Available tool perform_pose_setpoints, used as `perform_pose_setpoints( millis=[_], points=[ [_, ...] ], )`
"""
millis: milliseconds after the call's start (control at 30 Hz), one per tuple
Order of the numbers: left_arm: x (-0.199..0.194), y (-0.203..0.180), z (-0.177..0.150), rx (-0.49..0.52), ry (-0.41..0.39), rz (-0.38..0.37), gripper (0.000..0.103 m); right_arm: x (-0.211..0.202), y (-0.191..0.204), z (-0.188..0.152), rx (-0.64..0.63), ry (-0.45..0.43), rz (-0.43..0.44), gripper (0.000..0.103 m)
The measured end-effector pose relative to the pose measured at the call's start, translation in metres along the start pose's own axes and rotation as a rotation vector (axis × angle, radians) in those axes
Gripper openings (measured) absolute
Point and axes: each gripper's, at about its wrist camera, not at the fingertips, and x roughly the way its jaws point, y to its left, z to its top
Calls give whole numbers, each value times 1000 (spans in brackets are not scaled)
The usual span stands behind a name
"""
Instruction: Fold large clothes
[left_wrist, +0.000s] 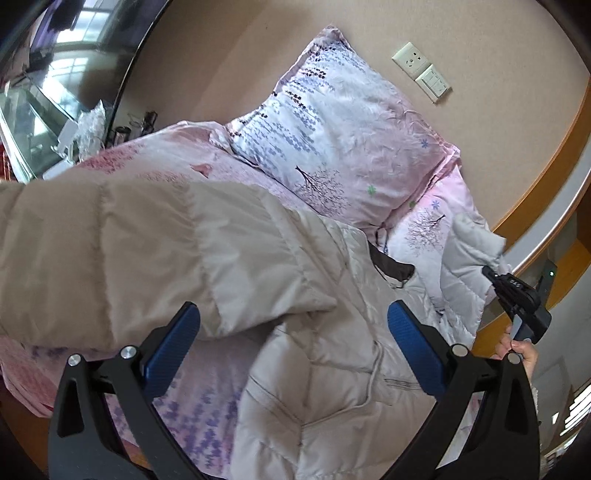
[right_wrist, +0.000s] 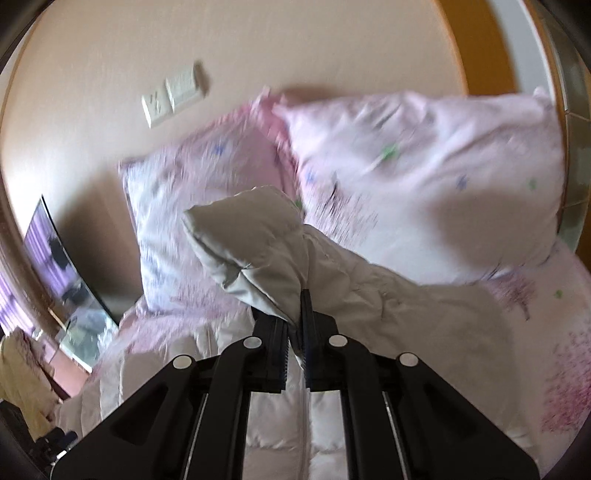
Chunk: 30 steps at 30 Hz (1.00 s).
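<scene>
**Handling the padded coat: grip points and material behaviour**

In the lower half of the left wrist view, the left gripper stands released, its blue pads wide apart and closed on nothing. Directly beyond it lies the large off-white quilted down coat, spread on the pink floral bedspread, with one beige padded sleeve crossing the left centre of the frame.

In the lower centre of the right wrist view, the right gripper is clenched on the cuff end of the other sleeve, lifted clear of the bed.

The coat appears light, soft and compressible, with a smooth shell likely to slip. Take hold at stitched seams, cuffs or hems, not mid-panel.

Farther back, in the upper frame, two pink floral pillows lean on the wall.
</scene>
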Motion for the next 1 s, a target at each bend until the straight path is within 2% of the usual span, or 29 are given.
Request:
perform_pose_setpoints(
  millis=[267, 367, 500, 600, 700, 867, 900, 967, 1000],
  points=[
    [5, 12, 0, -26, 15, 14, 101, 62, 42, -41, -118, 207, -57, 6],
    [6, 14, 0, -26, 15, 14, 101, 75, 47, -50, -115, 245, -73, 6],
    [6, 7, 0, 5, 5, 17, 101, 80, 51, -50, -87, 242, -67, 6],
    [11, 1, -1, 24, 11, 15, 101, 96, 61, -62, -138, 317, -95, 7],
    [14, -2, -3, 30, 21, 11, 101, 115, 64, -79, -193, 451, -126, 10],
    [12, -3, -4, 49, 20, 30, 101, 119, 74, -94, -315, 544, -150, 18],
    [11, -3, -4, 52, 17, 34, 101, 117, 75, -95, -325, 560, -144, 23],
    [9, -1, -4, 53, 12, 35, 101, 114, 77, -96, -321, 617, -98, 42],
    [9, -1, -4, 52, 10, 36, 101, 112, 78, -96, -302, 637, -45, 77]
  ],
)
